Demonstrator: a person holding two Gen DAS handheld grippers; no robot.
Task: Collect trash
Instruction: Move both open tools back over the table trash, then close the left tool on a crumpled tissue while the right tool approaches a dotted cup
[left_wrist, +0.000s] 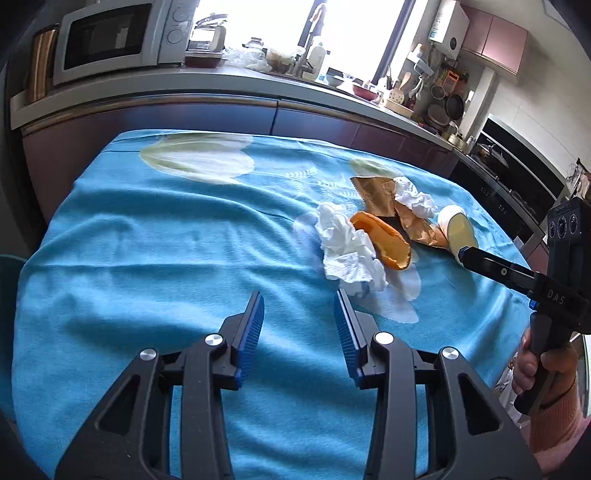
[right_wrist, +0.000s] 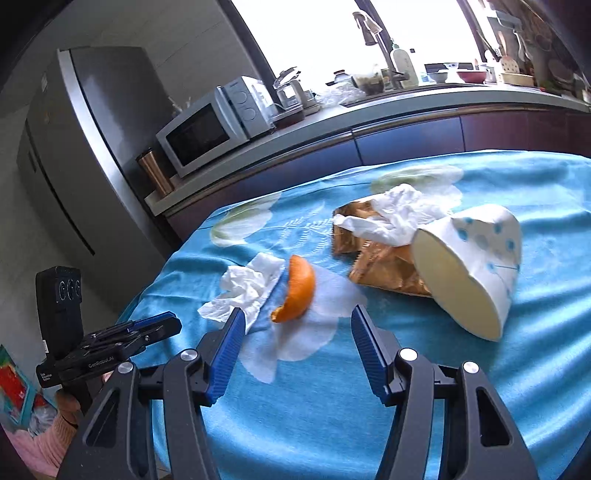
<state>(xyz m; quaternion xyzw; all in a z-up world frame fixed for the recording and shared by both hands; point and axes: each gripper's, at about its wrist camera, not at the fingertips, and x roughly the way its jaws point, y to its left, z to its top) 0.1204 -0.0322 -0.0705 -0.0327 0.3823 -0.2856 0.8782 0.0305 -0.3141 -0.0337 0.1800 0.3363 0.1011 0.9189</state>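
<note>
left gripper (left_wrist: 299, 314) agape, empty | right gripper (right_wrist: 297, 328) agape, empty; orange peel (right_wrist: 295, 290) perhaps just beyond

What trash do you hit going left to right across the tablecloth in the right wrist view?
Crumpled tissue → orange peel → gold foil wrapper → tipped paper cup. The second tissue lies over the wrapper, so I left it out.

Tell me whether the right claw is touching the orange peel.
Apart. The right wrist view shows the open right claw short of the orange peel, blue cloth visible between both fingers and the peel.
</note>
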